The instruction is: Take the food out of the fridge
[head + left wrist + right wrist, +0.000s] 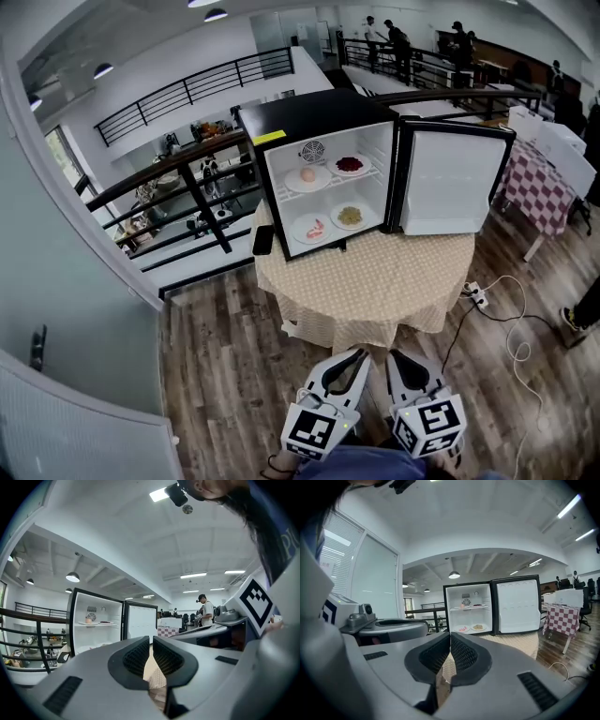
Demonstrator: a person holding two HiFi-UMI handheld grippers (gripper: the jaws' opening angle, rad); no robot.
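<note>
Head view shows both grippers — left gripper (340, 371), right gripper (401, 371) — closed, empty, short of the open fridge (328, 178); next, reach a plate (308, 177).

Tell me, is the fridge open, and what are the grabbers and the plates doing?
Fridge door: wide open.
Plates of food: four, all inside the fridge.
Left gripper: shut, empty.
Right gripper: shut, empty.

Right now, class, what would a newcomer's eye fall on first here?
The black fridge on the round table, door swung wide open, four plates of food inside: two above, two below. In the foreground the left tool and right tool point toward it, both shut, empty.
</note>
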